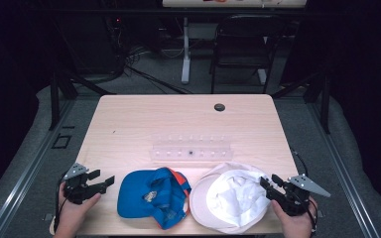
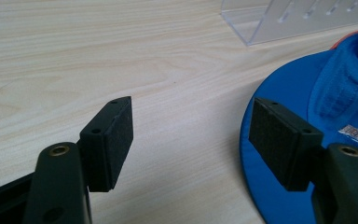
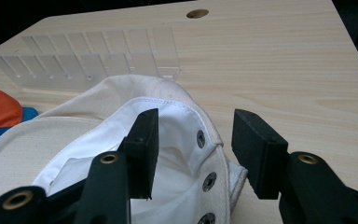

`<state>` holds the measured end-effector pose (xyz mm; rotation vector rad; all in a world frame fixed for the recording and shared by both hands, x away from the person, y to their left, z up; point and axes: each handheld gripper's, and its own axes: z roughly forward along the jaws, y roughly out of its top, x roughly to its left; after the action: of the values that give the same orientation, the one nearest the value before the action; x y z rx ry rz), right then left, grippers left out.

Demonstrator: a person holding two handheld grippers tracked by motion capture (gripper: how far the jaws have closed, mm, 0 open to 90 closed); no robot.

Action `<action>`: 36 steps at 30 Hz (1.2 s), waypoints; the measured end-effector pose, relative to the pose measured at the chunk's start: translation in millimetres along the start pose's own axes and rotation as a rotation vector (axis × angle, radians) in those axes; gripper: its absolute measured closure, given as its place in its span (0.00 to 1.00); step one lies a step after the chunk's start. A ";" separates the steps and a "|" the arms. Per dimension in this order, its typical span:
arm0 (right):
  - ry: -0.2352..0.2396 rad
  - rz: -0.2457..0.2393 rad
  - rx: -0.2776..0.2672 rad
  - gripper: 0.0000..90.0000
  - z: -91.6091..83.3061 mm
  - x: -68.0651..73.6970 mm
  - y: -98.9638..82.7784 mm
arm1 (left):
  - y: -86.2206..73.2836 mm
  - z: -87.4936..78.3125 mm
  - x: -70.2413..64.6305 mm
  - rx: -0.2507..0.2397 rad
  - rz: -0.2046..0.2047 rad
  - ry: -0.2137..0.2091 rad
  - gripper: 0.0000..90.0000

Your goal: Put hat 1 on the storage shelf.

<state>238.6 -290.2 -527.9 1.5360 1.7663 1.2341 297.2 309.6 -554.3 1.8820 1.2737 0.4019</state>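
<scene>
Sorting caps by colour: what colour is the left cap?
Blue with orange panels, clearest in the high view.

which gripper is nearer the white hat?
Right. The right gripper sits open at the white hat, jaws either side of its rim; the left gripper is beyond the blue cap.

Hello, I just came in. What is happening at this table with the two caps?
A person holds a hand-held gripper in each hand at a wooden table. Both are open and grip nothing. The left hand-held gripper sits beside the brim of a blue cap lying upside down. The right hand-held gripper straddles the rim of an upturned white cap, one jaw inside it. A clear acrylic rack stands behind the caps.
</scene>
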 end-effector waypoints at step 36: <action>0.017 -0.039 0.317 0.55 -5.0 16.8 67.1 | 5.0 -7.4 -10.0 -0.059 0.055 0.005 0.54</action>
<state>264.3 -278.6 -464.5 1.6544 2.0701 0.9849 291.1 303.3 -544.2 1.8710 1.2023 0.4683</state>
